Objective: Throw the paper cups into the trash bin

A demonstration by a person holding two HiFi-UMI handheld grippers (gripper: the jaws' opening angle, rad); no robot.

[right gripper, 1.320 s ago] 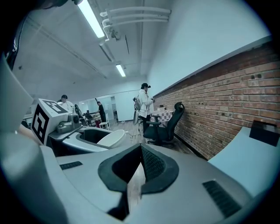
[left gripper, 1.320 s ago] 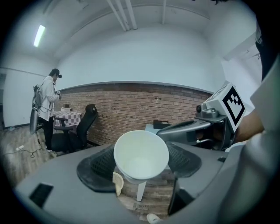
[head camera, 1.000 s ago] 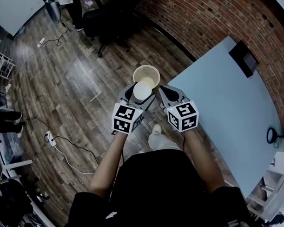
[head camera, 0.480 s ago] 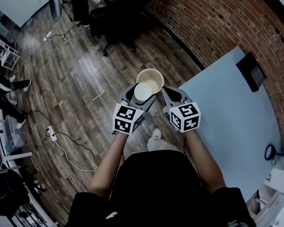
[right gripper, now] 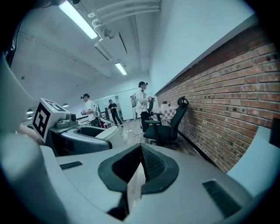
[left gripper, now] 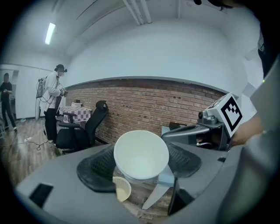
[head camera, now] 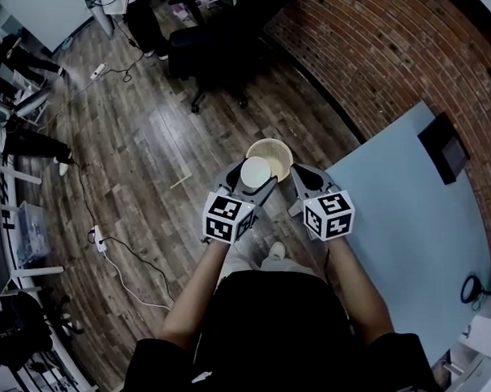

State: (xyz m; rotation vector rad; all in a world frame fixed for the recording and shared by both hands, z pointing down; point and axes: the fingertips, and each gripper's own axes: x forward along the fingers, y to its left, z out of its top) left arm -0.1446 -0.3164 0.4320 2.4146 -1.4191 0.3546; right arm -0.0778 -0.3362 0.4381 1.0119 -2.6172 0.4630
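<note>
Paper cup [left gripper: 141,152] in left gripper [left gripper: 141,165]; right gripper's [right gripper: 140,166] jaws together.

trash bin [head camera: 276,151] open on top, table [head camera: 407,218] just beside its right, free wood floor [head camera: 147,154] to its left

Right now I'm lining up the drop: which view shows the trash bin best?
The head view: the trash bin is seen from above, the paper cup overlapping its edge. The left gripper view shows it small, below the cup. The right gripper view misses it.
</note>
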